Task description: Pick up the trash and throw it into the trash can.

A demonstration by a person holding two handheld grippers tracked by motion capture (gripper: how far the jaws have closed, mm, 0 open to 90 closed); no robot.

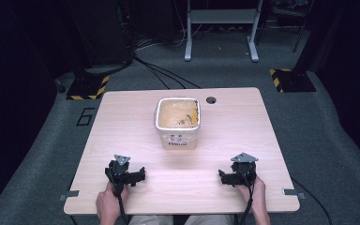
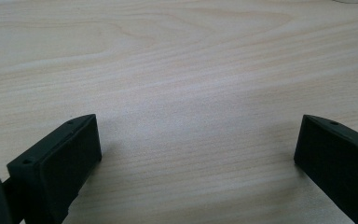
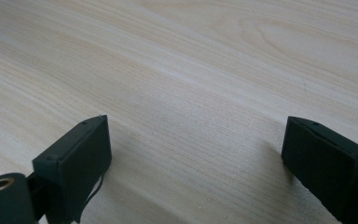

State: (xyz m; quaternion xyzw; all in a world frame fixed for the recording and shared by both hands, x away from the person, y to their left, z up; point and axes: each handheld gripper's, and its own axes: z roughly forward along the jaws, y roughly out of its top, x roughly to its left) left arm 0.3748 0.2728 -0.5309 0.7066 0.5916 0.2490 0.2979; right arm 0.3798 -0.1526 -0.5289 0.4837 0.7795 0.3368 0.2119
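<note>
A square white tub (image 1: 178,123) with a brownish, stained inside and a label on its front stands in the middle of the light wooden table (image 1: 122,122). My left gripper (image 1: 136,175) rests low near the table's front left, held by a hand, well short of the tub. In the left gripper view its jaws stand wide apart over bare wood (image 2: 198,135), nothing between them. My right gripper (image 1: 225,177) sits near the front right, also in a hand. The right gripper view has its black jaws far apart above bare wood (image 3: 196,140), holding nothing.
A round cable hole (image 1: 211,100) lies in the table behind the tub. Metal clips (image 1: 69,194) (image 1: 291,192) sit at the two front corners. Beyond the table are grey carpet, cables, a white stand's legs (image 1: 220,35) and yellow-black striped bases (image 1: 86,87).
</note>
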